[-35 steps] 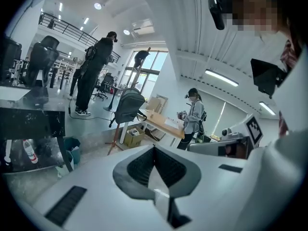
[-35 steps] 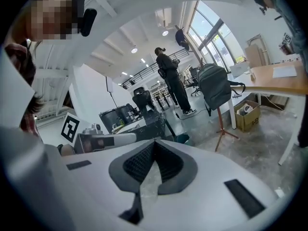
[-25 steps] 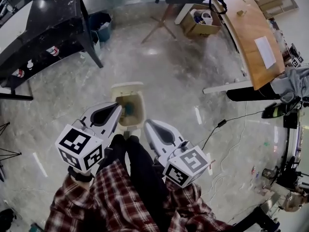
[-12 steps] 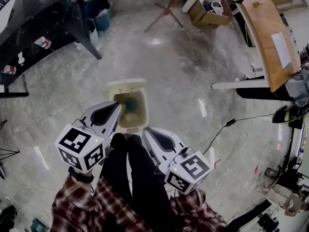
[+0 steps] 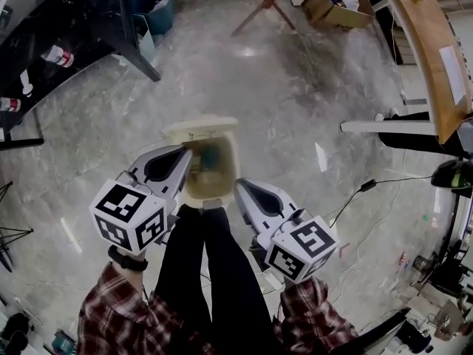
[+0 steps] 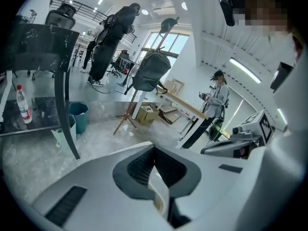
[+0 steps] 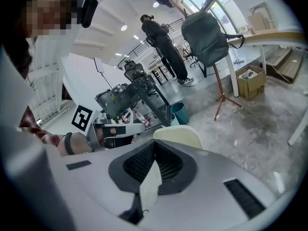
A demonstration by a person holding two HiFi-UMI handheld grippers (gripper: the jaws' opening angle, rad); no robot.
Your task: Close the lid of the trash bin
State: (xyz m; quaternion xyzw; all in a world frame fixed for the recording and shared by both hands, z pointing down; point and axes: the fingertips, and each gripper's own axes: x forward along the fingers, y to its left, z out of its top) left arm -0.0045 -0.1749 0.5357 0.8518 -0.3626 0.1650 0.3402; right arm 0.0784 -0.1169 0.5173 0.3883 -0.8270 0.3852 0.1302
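Stands barely begun: trash bin (image 5: 211, 195) open on the floor at the feet, lid (image 5: 199, 129) upright behind. Shows left gripper (image 5: 185, 152) by its left rim, right gripper (image 5: 240, 186) just beside it, both with jaws together, empty. Leaves the lid to swing down.

Open-plan office/lab workspace. Long wooden desk (image 5: 432, 50) far right, black table (image 5: 66, 21) w/ bottles (image 5: 58, 55) far left, cardboard box (image 5: 336, 4) far, cable (image 5: 347, 198) on polished floor (image 5: 281, 102) near right. Office chairs (image 6: 61, 17), big windows (image 6: 166, 41) & ceiling strip lights (image 6: 245, 70) beyond.

No legible text or numbers
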